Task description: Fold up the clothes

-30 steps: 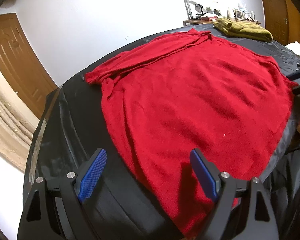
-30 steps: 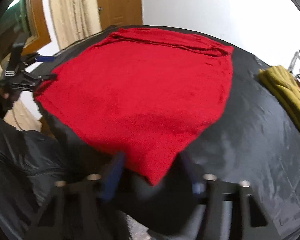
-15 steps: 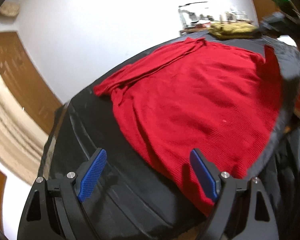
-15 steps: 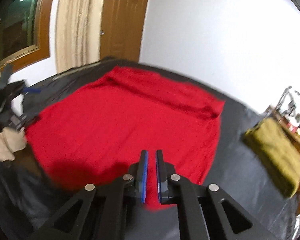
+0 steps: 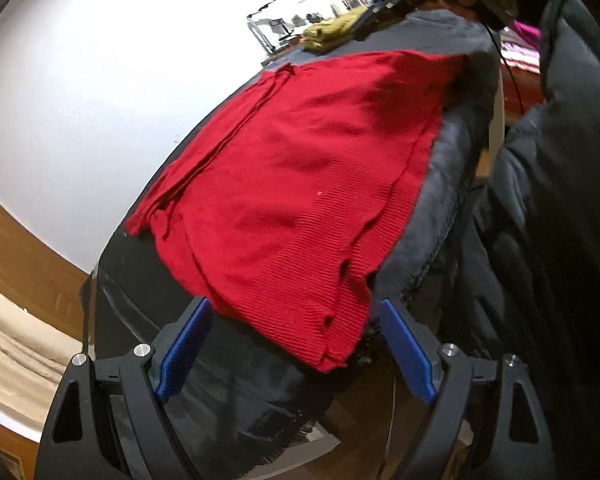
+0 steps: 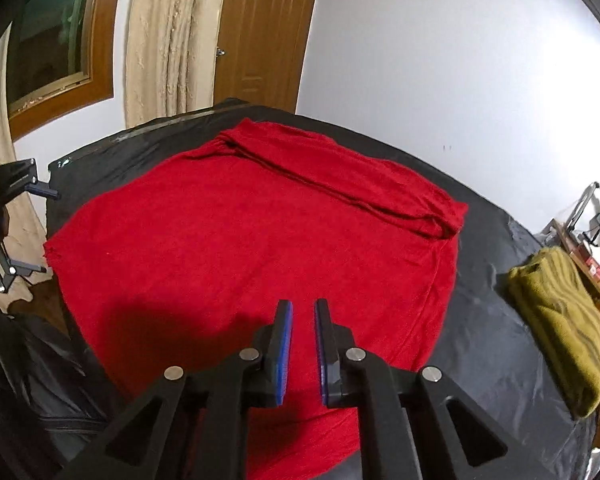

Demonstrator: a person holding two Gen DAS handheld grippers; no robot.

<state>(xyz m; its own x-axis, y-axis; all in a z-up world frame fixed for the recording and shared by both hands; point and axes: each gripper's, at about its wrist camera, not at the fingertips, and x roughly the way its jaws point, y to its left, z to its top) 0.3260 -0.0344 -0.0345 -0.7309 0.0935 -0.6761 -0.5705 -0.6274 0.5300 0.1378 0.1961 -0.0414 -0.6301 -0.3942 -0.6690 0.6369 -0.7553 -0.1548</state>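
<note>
A red knit garment lies spread flat on the black-covered table, its sleeves folded along the far edge. My left gripper is open, and the garment's near hem corner lies between its blue pads without touching them. From the right wrist it shows at the table's left edge. My right gripper hovers over the garment's near hem. Its jaws are almost together and are opening a sliver. I see no cloth pinched between them.
A folded olive garment lies on the right end of the table. A cluttered desk stands beyond it. The person's dark jacket is close to the table's edge. A wooden door and curtain stand behind.
My left gripper rolled and slid along the table to the garment's hem corner, staying open. My right gripper closed at the hem, then rose and now looks across the garment.
</note>
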